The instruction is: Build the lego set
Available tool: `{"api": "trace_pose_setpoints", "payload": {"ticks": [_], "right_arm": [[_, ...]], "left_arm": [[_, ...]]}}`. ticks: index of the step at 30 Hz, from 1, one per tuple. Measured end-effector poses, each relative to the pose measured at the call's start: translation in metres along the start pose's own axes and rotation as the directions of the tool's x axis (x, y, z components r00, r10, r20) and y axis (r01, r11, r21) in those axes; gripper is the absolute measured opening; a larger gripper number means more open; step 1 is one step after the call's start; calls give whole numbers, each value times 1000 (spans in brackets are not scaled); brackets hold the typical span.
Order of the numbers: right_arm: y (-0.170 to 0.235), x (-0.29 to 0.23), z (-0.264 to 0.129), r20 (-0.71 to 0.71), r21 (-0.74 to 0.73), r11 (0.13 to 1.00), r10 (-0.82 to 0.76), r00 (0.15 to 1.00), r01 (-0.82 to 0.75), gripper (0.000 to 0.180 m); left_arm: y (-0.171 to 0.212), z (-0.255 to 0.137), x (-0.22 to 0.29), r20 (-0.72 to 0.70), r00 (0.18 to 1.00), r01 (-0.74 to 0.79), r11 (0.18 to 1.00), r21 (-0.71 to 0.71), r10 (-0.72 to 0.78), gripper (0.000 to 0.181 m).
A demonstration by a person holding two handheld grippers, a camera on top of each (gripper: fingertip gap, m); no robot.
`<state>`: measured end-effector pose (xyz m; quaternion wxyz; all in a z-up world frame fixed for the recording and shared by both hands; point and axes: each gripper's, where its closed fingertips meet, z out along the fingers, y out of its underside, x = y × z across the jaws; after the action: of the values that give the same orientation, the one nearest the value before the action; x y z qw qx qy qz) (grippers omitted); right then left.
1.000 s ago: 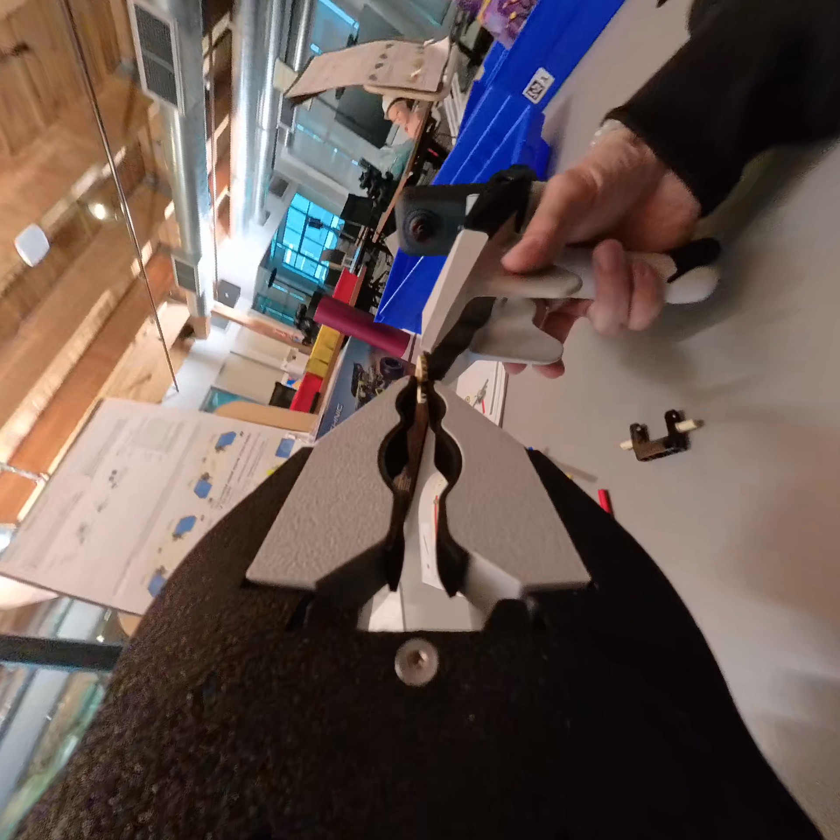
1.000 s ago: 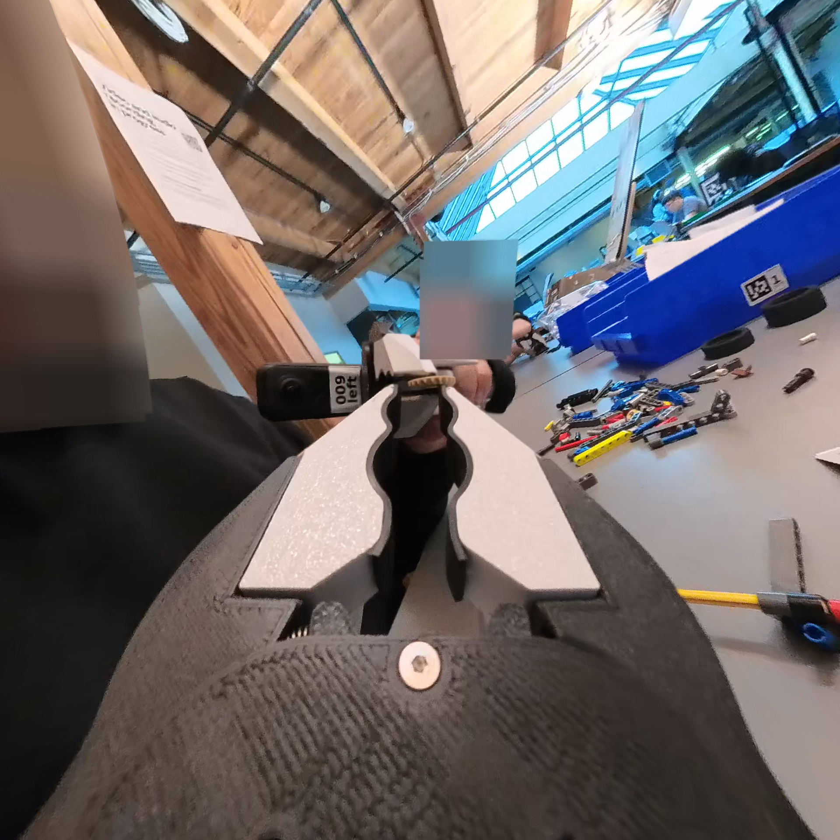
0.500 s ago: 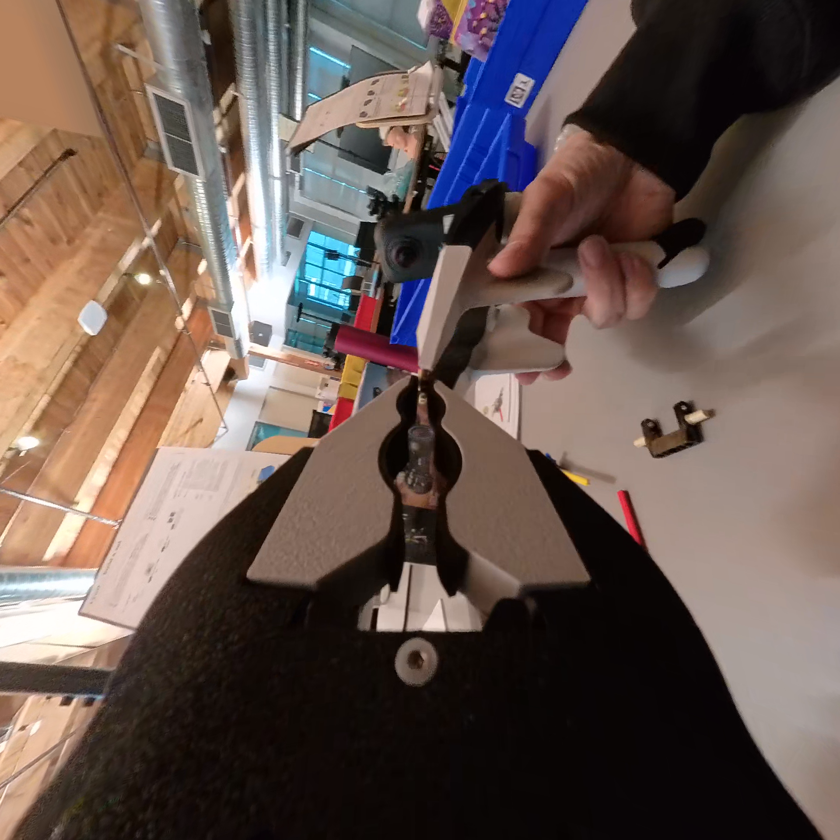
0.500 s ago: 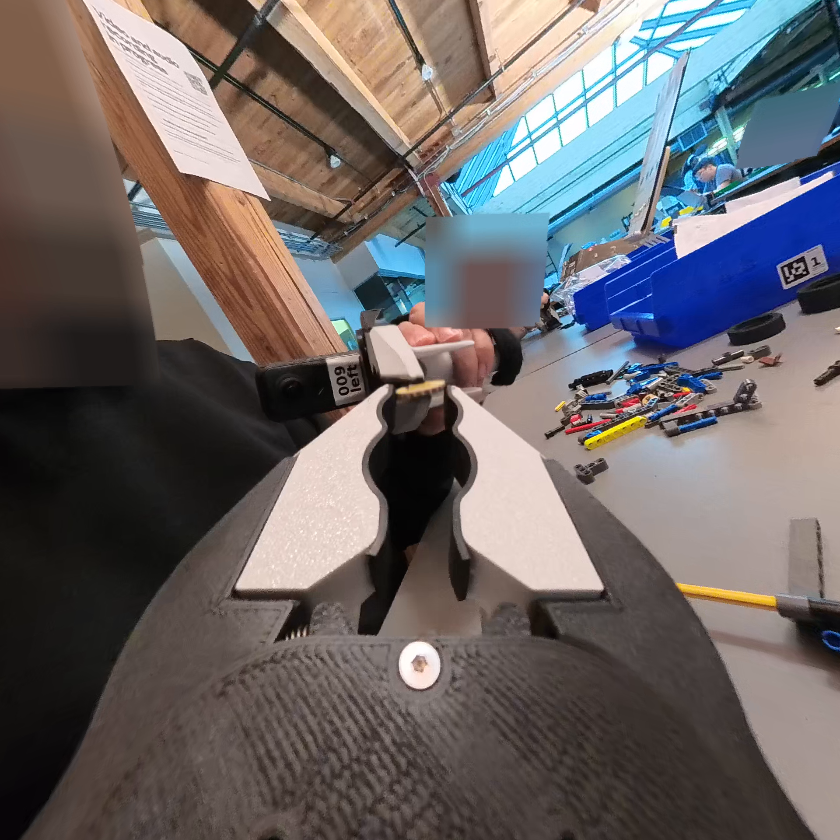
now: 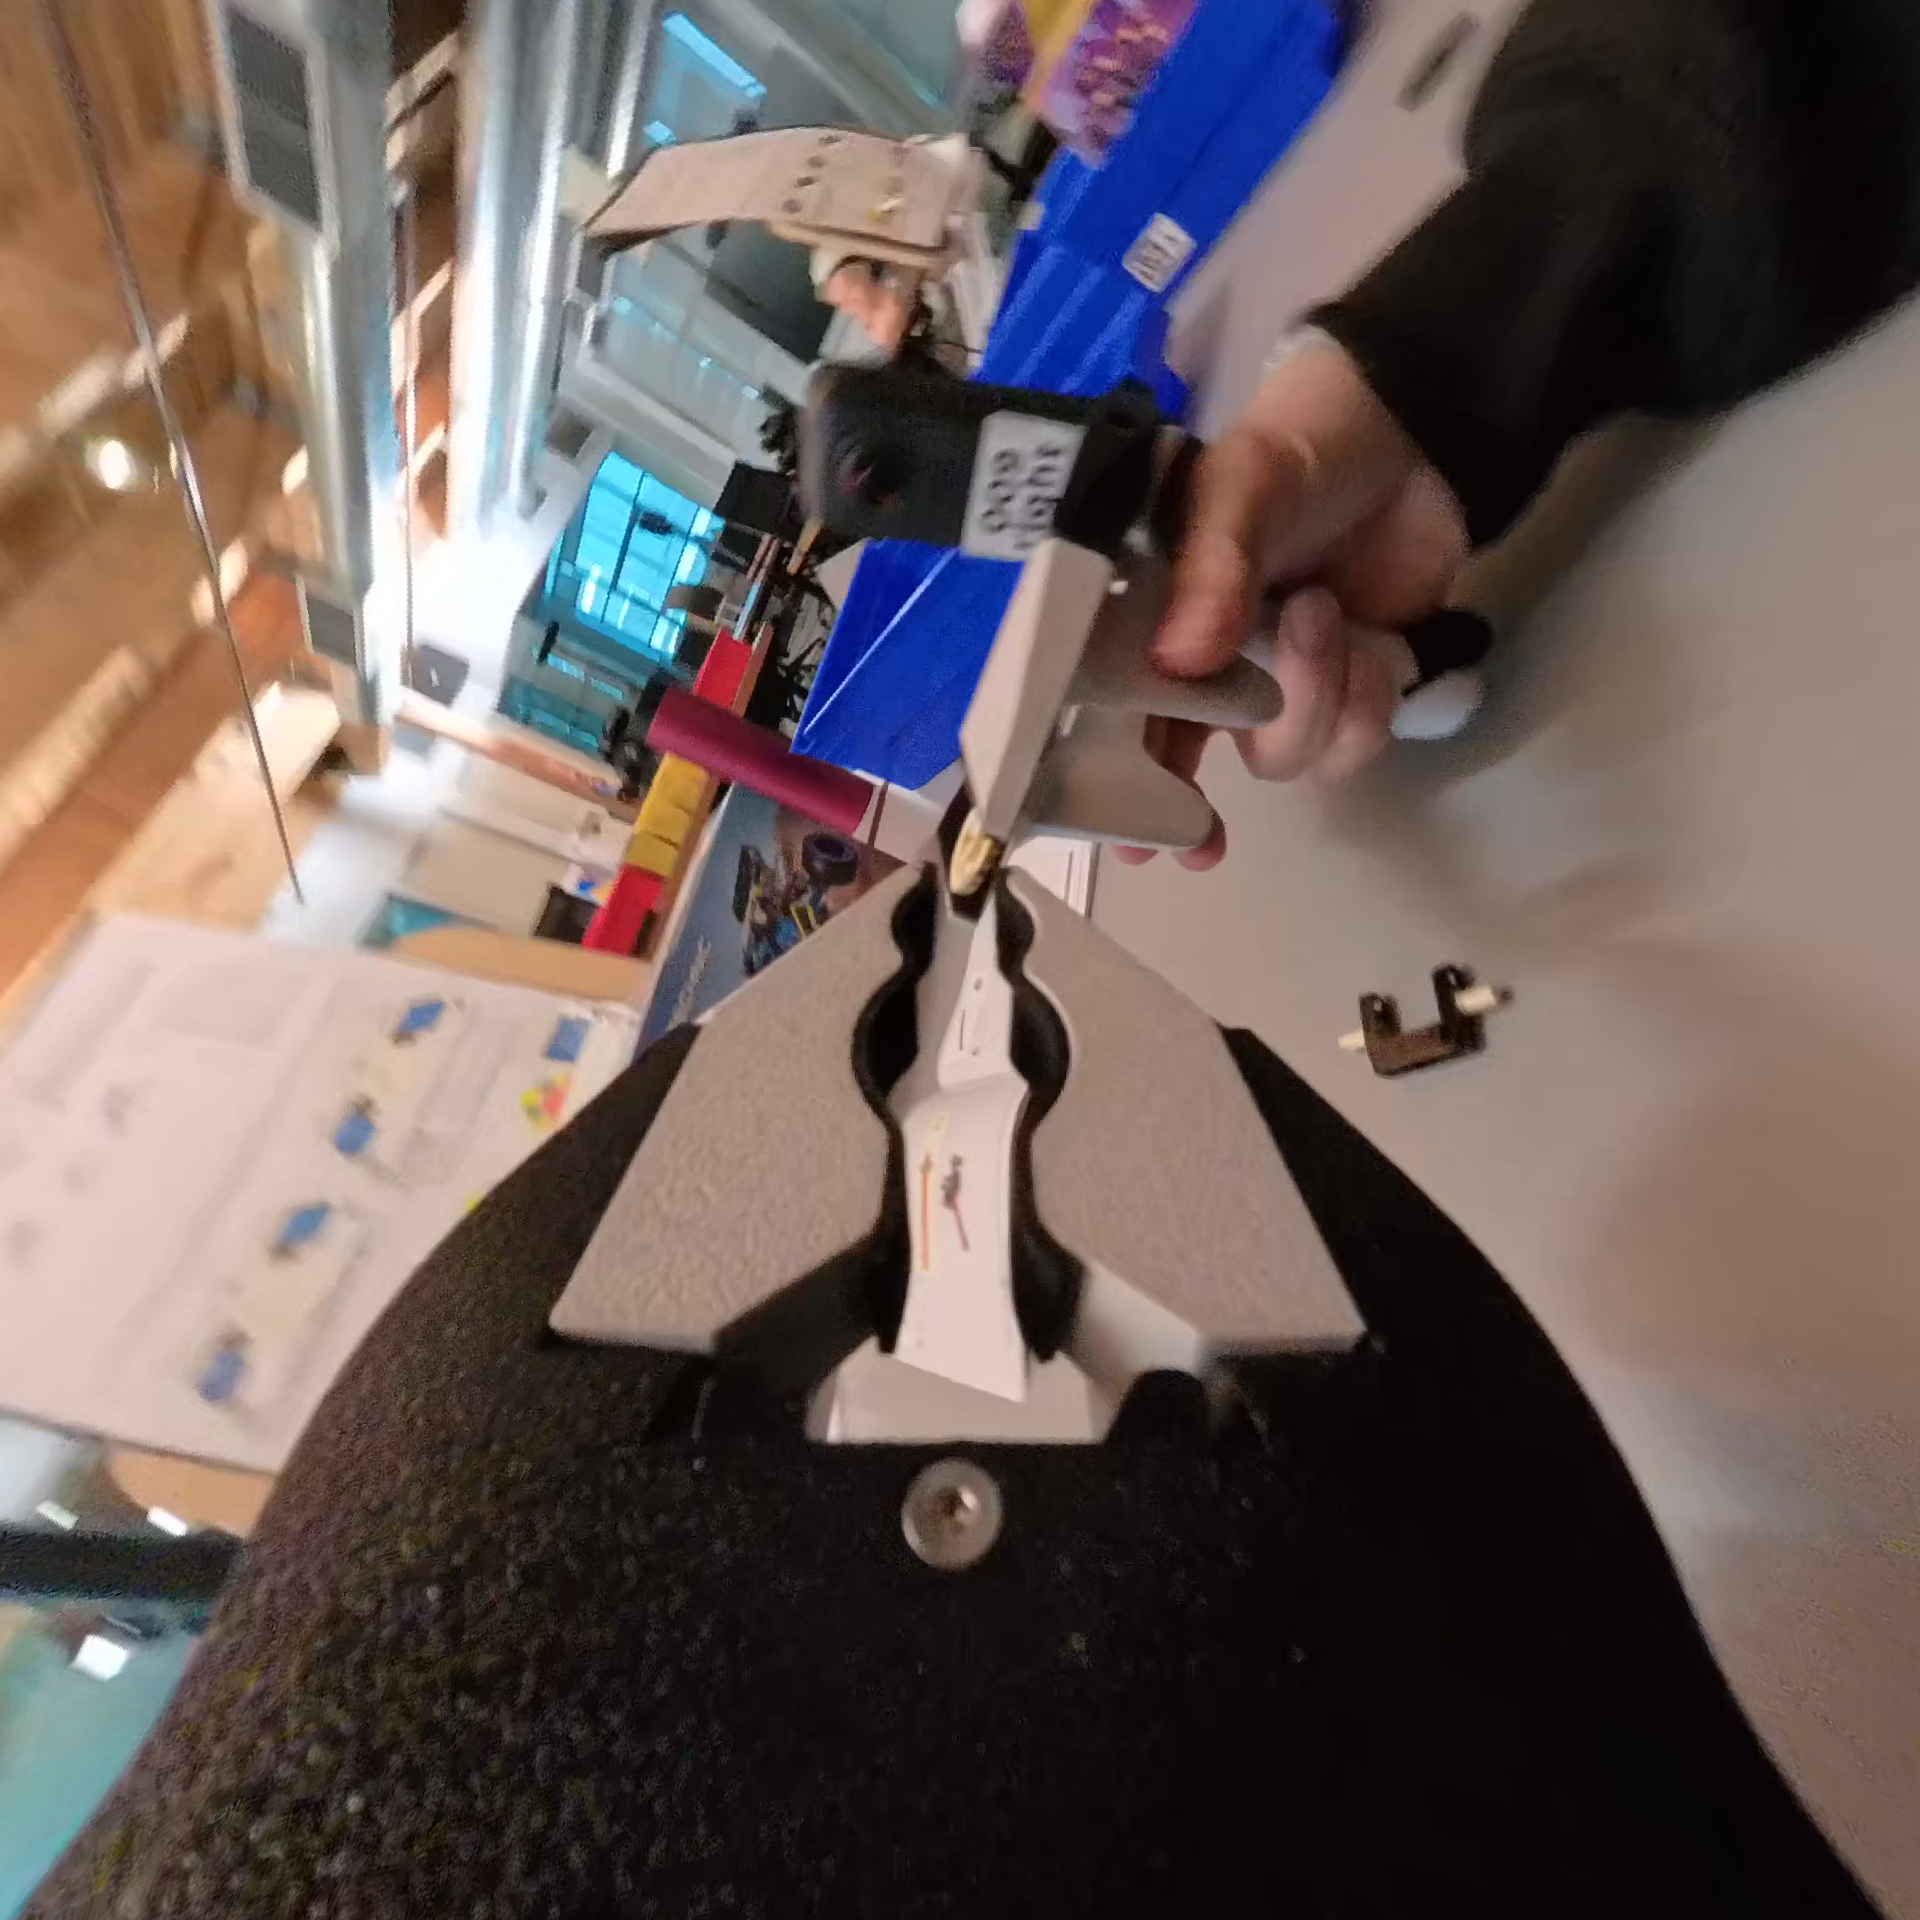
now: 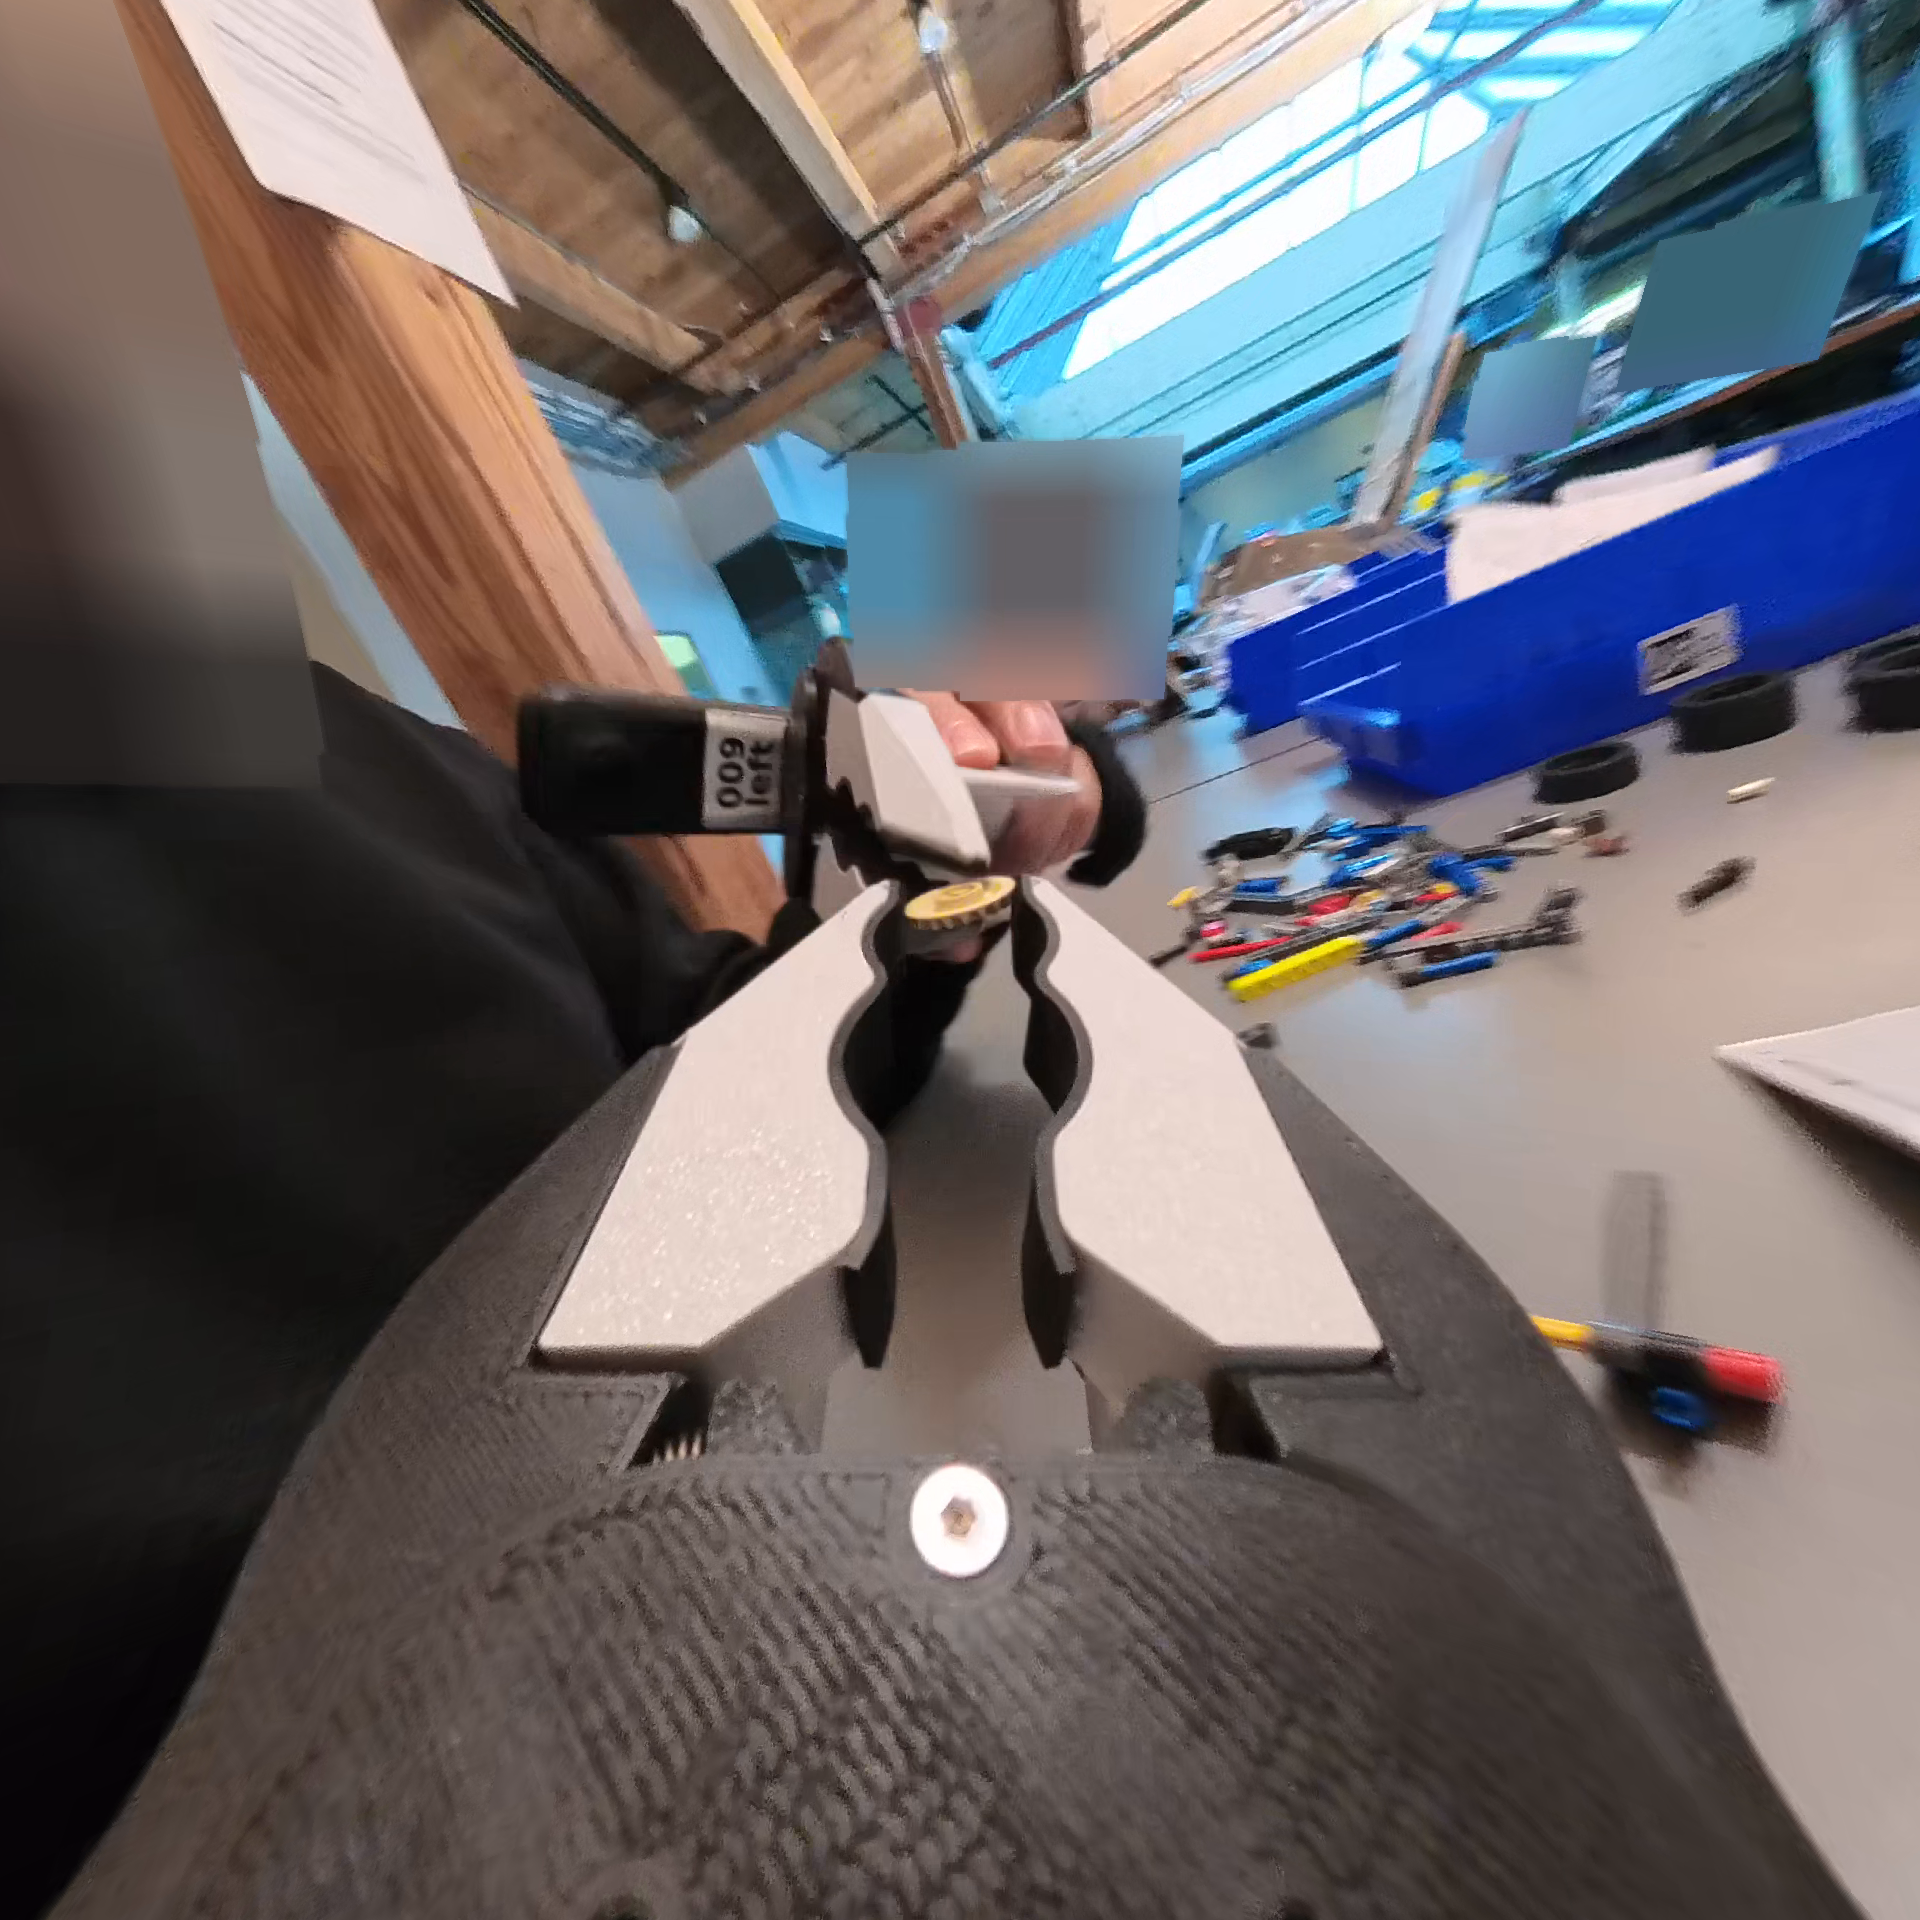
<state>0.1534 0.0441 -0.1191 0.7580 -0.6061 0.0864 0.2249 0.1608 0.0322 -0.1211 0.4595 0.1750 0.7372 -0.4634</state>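
Observation:
My right gripper [image 6: 953,906] is shut on a small tan gear [image 6: 958,900], held flat between its fingertips above the grey table [image 6: 1455,1164]. A dark bit shows just under the gear; I cannot tell what it is. My left gripper [image 5: 964,891] is open, with nothing between its fingers, only white paper behind the gap. Its tips sit just below the gear [image 5: 971,862], which hangs at the tip of my right gripper [image 5: 982,831]. In the right wrist view my left gripper [image 6: 920,871] points at the gear from behind. Both views are motion-blurred.
A black bracket with tan pins [image 5: 1423,1029] lies on the table. A pile of loose pieces [image 6: 1371,914], black tyres [image 6: 1590,774] and blue bins [image 6: 1558,665] stand at the far right. A yellow axle assembly [image 6: 1662,1361] lies near right. Instruction sheets [image 5: 208,1143] are on the left.
My left gripper has opened; the dark axle piece it held between its fingers is gone from the gap. The right gripper still holds the gear, and both have shifted slightly.

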Motion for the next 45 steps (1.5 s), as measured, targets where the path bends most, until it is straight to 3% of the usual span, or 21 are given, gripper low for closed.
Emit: {"api": "trace_pose_setpoints", "payload": {"ticks": [1, 3, 5, 6, 7, 11, 15, 19, 23, 26, 28, 31, 34, 37, 41, 45], "right_arm": [[-4, 8, -4, -61, 8, 999, -48, 997, 49, 19], [-6, 33, -21, -232, -49, 984, -179, 956, 172, 19], [-12, 44, -35, -335, -105, 951, -309, 890, 291, 19], [-11, 48, -39, -361, -148, 933, -359, 861, 327, 19], [-7, 52, -42, -378, -210, 913, -405, 832, 349, 19], [-3, 54, -40, -375, -268, 869, -492, 786, 416, 19], [-1, 52, -38, -359, -272, 868, -492, 793, 415, 19], [3, 51, -36, -340, -293, 859, -503, 794, 419, 19], [8, 56, -33, -355, -346, 838, -533, 768, 422, 19], [17, 60, -30, -344, -418, 803, -572, 745, 424, 19], [19, 66, -32, -362, -454, 782, -600, 713, 428, 19], [14, 75, -39, -404, -464, 780, -608, 684, 420, 19], [2, 75, -45, -449, -398, 817, -570, 688, 417, 18], [-9, 74, -51, -479, -330, 846, -532, 698, 419, 18], [-14, 67, -53, -464, -278, 856, -518, 719, 437, 19], [-13, 62, -52, -433, -266, 860, -511, 743, 436, 19]], "left_arm": [[5, -1, -5, 9, 995, 96, 995, 0, -96, 14], [23, -5, 5, -127, 943, 301, 952, -62, -307, 18], [47, -13, 36, -316, 763, 507, 825, -248, -564, 27], [56, -20, 56, -400, 651, 546, 764, -344, -646, 32], [70, -23, 66, -406, 607, 548, 730, -409, -683, 31], [111, -25, 91, -357, 593, 486, 674, -556, -722, 24], [105, -16, 98, -363, 577, 484, 664, -570, -732, 2], [108, -13, 96, -349, 632, 435, 689, -580, -692, 2], [105, -21, 86, -383, 710, 329, 759, -562, -591, 2], [101, -37, 80, -428, 714, 227, 762, -607, -554, 2], [109, -55, 74, -482, 708, 63, 726, -685, -516, 2], [116, -81, 59, -603, 633, -217, 636, -741, -485, 2], [115, -91, 44, -706, 509, -431, 564, -704, -492, 2], [120, -89, 31, -760, 441, -613, 459, -643, -477, 2], [119, -73, 33, -835, 383, -759, 381, -529, -396, 2], [115, -58, 52, -883, 351, -799, 392, -455, -311, 2]]}}
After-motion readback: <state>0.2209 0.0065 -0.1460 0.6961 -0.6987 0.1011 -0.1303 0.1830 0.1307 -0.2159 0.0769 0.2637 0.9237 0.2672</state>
